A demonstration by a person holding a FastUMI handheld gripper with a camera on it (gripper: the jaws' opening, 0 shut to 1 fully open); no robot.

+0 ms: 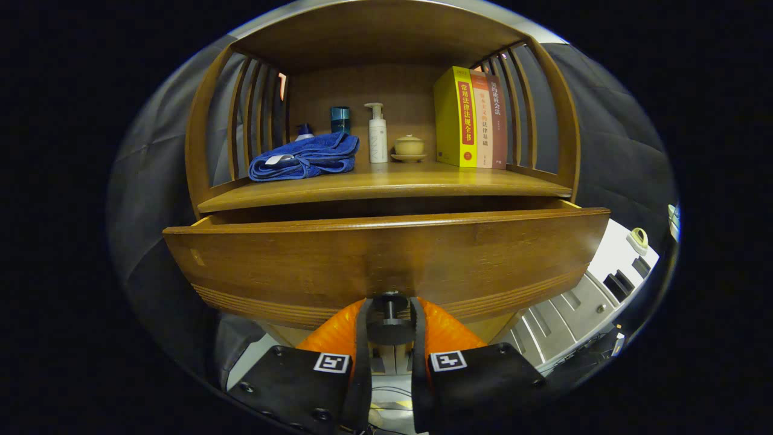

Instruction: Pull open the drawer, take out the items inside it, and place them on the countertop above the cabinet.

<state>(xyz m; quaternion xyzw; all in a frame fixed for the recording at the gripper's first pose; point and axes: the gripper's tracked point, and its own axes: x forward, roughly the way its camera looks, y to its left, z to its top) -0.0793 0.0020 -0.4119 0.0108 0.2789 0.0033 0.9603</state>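
Drawer [386, 260] stands partly pulled out under the worktop [386, 181], its knob [390, 314] at six o'clock clamped between the jaws of the gripper [390, 323], a grip suited to pulling; contents stay hidden.

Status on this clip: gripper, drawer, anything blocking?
Gripper shut on the drawer knob. Drawer partly pulled out, contents hidden behind its front. Countertop carries blue towel, pump bottle, books; front strip bare.
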